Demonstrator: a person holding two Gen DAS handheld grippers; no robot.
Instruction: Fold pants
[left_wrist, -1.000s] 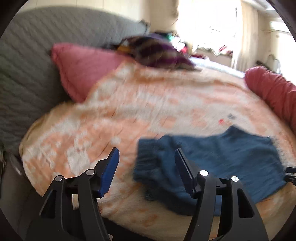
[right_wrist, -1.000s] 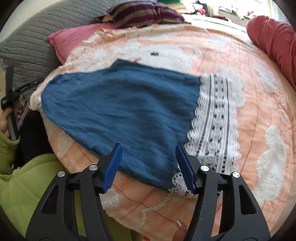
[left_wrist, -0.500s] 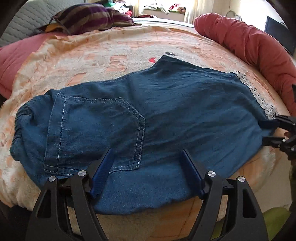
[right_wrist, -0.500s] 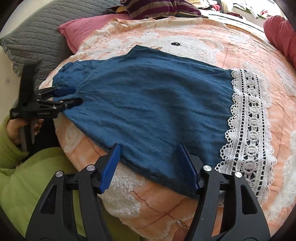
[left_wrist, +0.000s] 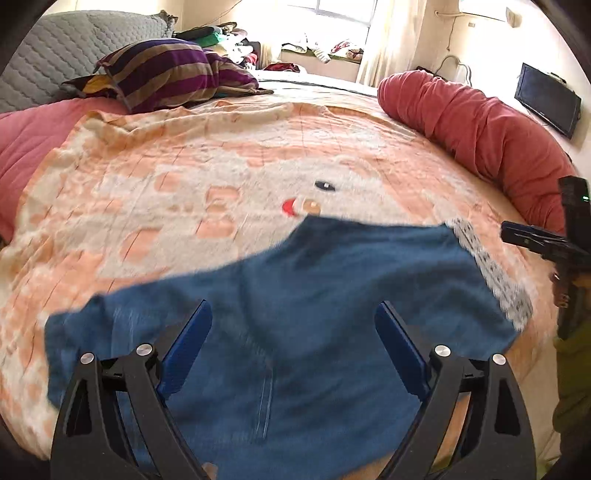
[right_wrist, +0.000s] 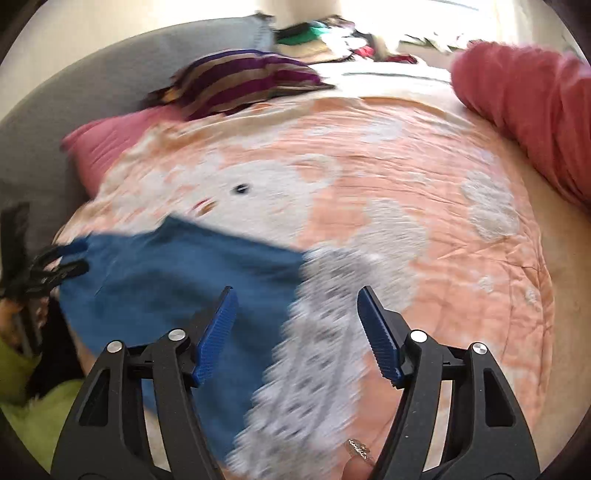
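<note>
Blue denim pants with a white lace hem lie flat on the near edge of the bed. My left gripper is open and empty, hovering above the waist half. My right gripper is open and empty above the lace hem and the blue leg cloth. Each gripper shows at the side of the other's view: the right one and the left one. Both views are motion-blurred.
The bed has an orange and white patterned blanket. A striped pillow, a pink pillow and a grey headboard stand at the far left. A red bolster runs along the right. My green sleeve is at lower left.
Both grippers have pulled back and tilted up from the pants, so more of the bed shows. Both stay open and empty. The pants lie where they were.
</note>
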